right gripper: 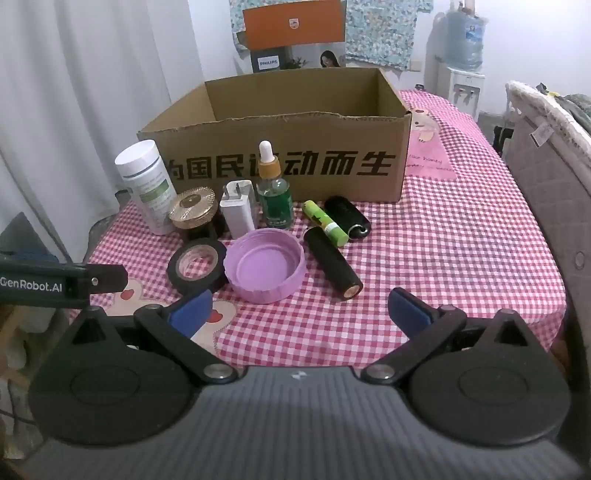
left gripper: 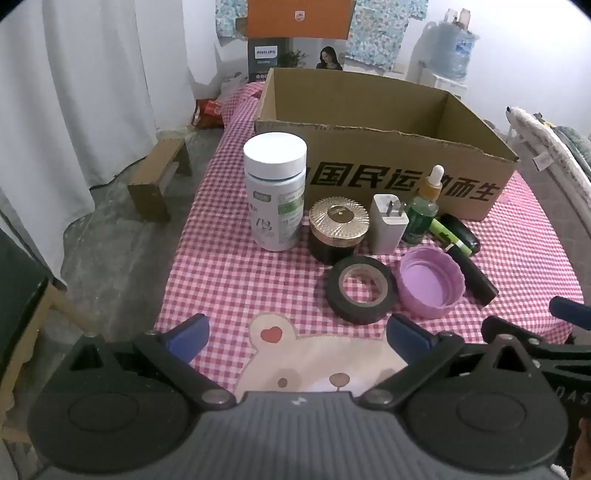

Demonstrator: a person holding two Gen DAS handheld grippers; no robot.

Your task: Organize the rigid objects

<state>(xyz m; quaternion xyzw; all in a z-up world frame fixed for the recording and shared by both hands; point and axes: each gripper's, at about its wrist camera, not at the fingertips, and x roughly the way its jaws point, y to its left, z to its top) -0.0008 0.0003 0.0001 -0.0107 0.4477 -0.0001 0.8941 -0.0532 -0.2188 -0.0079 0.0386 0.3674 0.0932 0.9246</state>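
Note:
An open cardboard box [left gripper: 406, 177] [right gripper: 295, 162] stands on the pink checked tablecloth. In front of it sit a white-capped bottle [left gripper: 275, 192] [right gripper: 146, 184], a gold-lidded jar [left gripper: 338, 229] [right gripper: 192, 208], a white plug adapter [left gripper: 388, 225] [right gripper: 238, 210], a green dropper bottle [left gripper: 423, 214] [right gripper: 275, 195], a black tape roll [left gripper: 362, 290] [right gripper: 195, 266], a purple lid [left gripper: 430, 282] [right gripper: 266, 269], a green tube [right gripper: 325, 223], a black cylinder [right gripper: 332, 267] and a black oval case [right gripper: 347, 214]. My left gripper [left gripper: 295, 338] and right gripper [right gripper: 299, 312] are open, empty, short of the objects.
A small wooden bench [left gripper: 159, 177] stands on the floor left of the table. A grey quilted chair back [right gripper: 550, 177] borders the table's right side. An orange carton [right gripper: 295, 26] and a water dispenser [right gripper: 463, 48] stand behind the box.

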